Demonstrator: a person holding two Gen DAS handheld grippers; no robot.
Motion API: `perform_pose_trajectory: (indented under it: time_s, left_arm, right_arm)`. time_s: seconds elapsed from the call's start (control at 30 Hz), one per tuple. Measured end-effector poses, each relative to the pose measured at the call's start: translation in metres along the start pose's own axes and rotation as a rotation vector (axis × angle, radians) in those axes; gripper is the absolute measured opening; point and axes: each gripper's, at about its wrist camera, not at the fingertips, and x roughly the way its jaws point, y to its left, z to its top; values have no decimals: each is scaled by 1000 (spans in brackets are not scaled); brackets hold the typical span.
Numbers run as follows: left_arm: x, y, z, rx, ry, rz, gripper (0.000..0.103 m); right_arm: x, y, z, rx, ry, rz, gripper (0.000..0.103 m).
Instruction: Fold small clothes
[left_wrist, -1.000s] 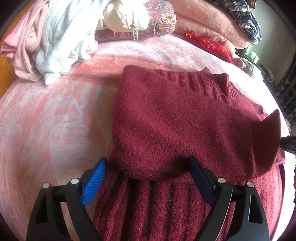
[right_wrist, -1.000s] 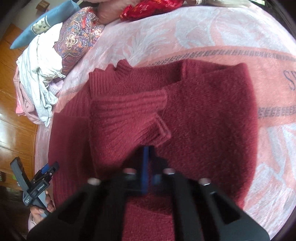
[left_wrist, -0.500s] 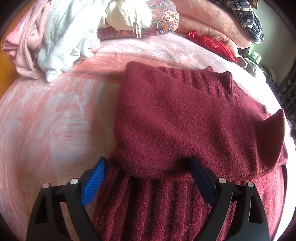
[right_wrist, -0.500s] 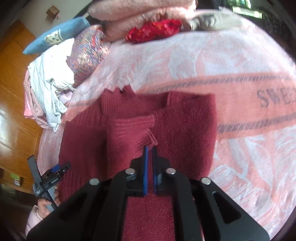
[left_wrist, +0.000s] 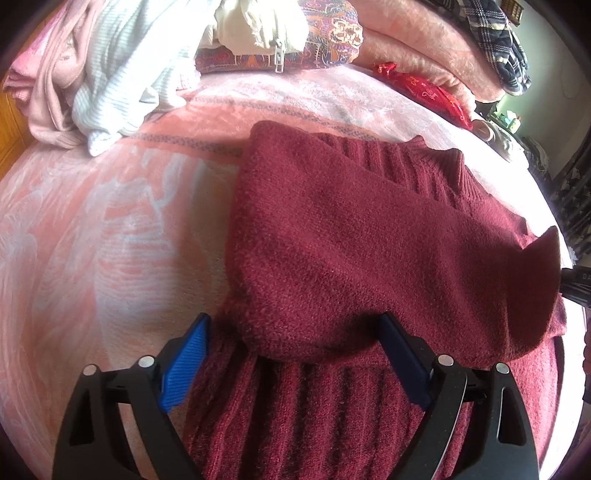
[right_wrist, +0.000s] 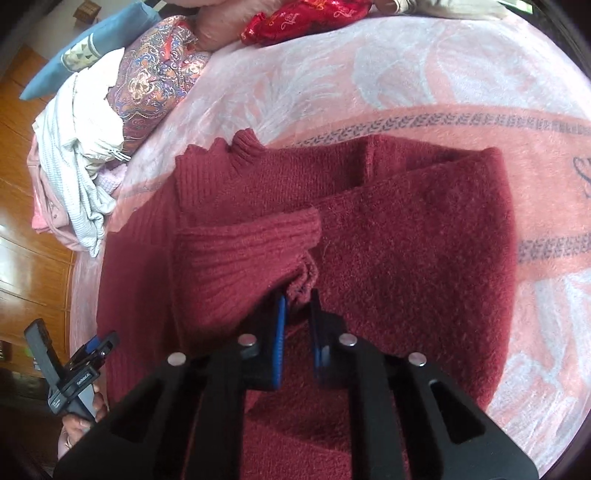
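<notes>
1. The right claw sits low over the sweater, its jaws drawn close with only a narrow gap, and the ribbed cuff of the folded-in sleeve pokes into that gap. I judge it is pinching the cuff lightly, since that is the handle for laying the sleeve across the chest.
2. The left claw is spread wide and holds nothing. Its blue pads stand either side of a rounded fold of the sweater, seemingly waiting to steady or take that edge.
3. The sweater lies on the bed with both sleeves brought inward and the collar pointing away, so the fold looks partly done; the bottom half is not yet turned up.
4. Farther off, a heap of clothes lies beside a patterned pillow, probably the pile awaiting folding.
5. At the head of the bed a red pouch lies clear of the work.
</notes>
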Motion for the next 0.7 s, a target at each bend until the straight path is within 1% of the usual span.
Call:
perform_pose_trajectory:
  time_s: [0.1,0.13,0.2,0.27,0.3,0.33,0.4,0.43,0.53,0.7]
  left_arm:
    - [0,1,0,0,3,-3,91]
    - [0,1,0,-2,4,-4,91]
    - [1,1,1,-4,6,-4,92]
    - [2,-1,0,0,5,2,92]
    - [2,-2,-1,5,3,6,93]
    - [3,-2,-1,8,3,9,95]
    - [3,-5,-2,17,2,19,95]
    - [4,-6,-3,24,-2,26,95]
    - [6,-8,-3,31,-5,33,97]
    - [9,-7,-5,40,-5,28,98]
  right_arm:
    - [-30,-1,-5,-3,-41,8,10]
    - [-44,-3,-7,-2,-49,-7,10]
    - [-63,-13,-14,27,-35,-66,10]
    - [-74,-23,-20,48,-29,-94,10]
    - [-73,-26,-23,46,-16,-118,10]
    - [-68,-33,-27,56,16,-154,10]
    - [-51,-40,-34,75,80,-182,10]
    - [-43,-41,-37,76,98,-193,10]
    - [-30,-38,-41,44,98,-225,10]
    - [-27,-32,-44,25,80,-261,11]
